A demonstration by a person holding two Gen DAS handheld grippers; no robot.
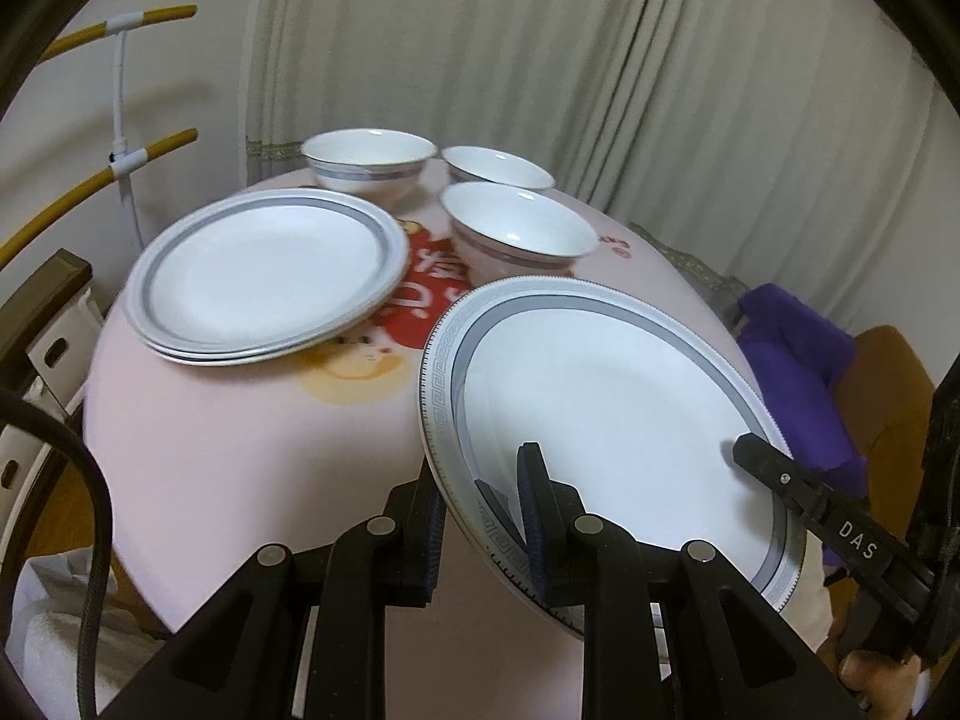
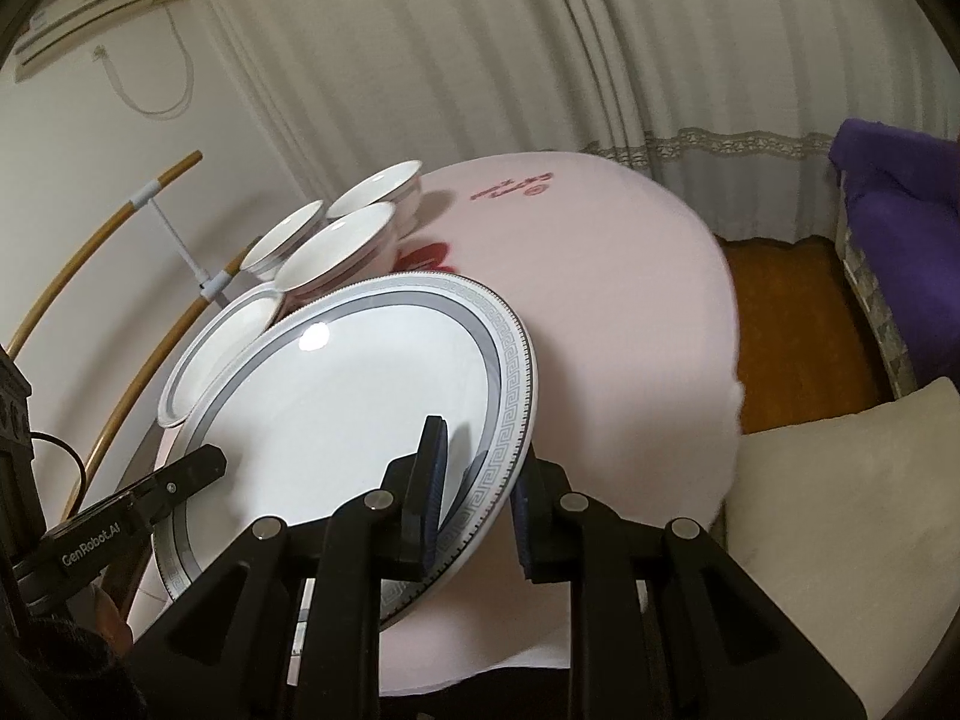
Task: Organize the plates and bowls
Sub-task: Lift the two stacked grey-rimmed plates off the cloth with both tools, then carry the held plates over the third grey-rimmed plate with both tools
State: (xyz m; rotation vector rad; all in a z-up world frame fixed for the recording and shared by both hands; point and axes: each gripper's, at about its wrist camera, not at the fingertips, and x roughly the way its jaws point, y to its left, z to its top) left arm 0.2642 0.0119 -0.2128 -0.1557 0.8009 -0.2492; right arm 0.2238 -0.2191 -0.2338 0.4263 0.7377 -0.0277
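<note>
Pink cloth covers the round table (image 1: 240, 450). I have the big plate (image 1: 600, 396) lifted off it at the near right, tilted, a gripper pinching each side of its rim. My left gripper (image 1: 483, 516) is nearly closed on the left edge, my right gripper (image 2: 477, 504) likewise on the right edge. Glazed china: stiff, slick, heavy and breakable, I judge, so rim grips suit. The plate stack (image 1: 264, 276) lies far left; three bowls (image 1: 516, 234) sit beyond.
</note>
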